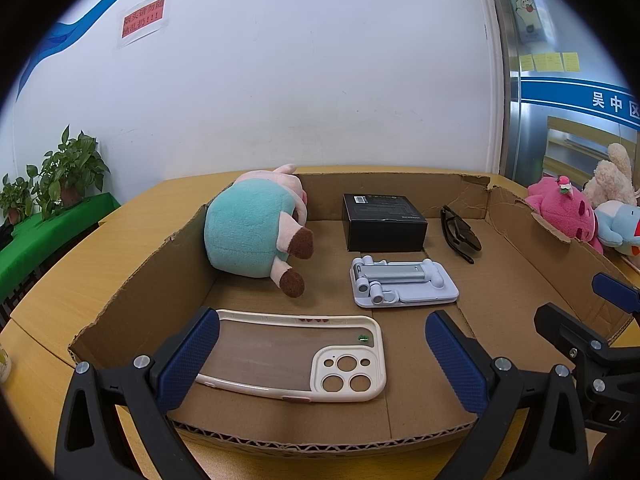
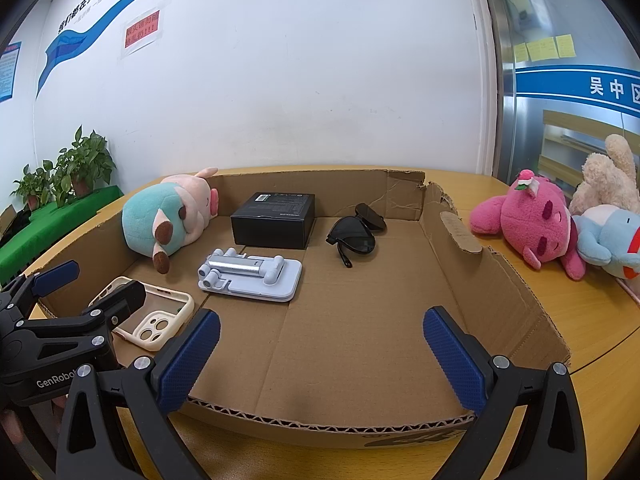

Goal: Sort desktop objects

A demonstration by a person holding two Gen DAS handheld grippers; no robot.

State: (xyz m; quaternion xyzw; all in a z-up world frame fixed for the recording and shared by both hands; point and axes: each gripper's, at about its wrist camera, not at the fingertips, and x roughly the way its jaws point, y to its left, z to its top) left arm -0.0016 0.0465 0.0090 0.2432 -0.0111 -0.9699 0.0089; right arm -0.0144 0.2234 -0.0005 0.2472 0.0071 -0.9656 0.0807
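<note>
A shallow cardboard tray (image 1: 132, 300) (image 2: 472, 280) lies on a round wooden table. In it are a teal and pink plush pig (image 1: 256, 228) (image 2: 168, 216), a black box (image 1: 382, 222) (image 2: 276, 220), black sunglasses (image 1: 460, 232) (image 2: 356, 232), a pale blue phone stand (image 1: 404, 284) (image 2: 252, 274) and a cream phone case (image 1: 296, 356) (image 2: 156, 320). My left gripper (image 1: 320, 364) (image 2: 80, 292) is open, hovering over the phone case at the tray's near left. My right gripper (image 2: 320, 360) (image 1: 592, 312) is open and empty over the tray's near edge.
Outside the tray at the right lie a pink plush (image 2: 532, 220) (image 1: 560, 208), a beige plush (image 2: 612, 180) and a light blue plush (image 2: 612, 240). A white wall stands behind. Potted plants (image 1: 60, 172) sit on a green-covered table at far left.
</note>
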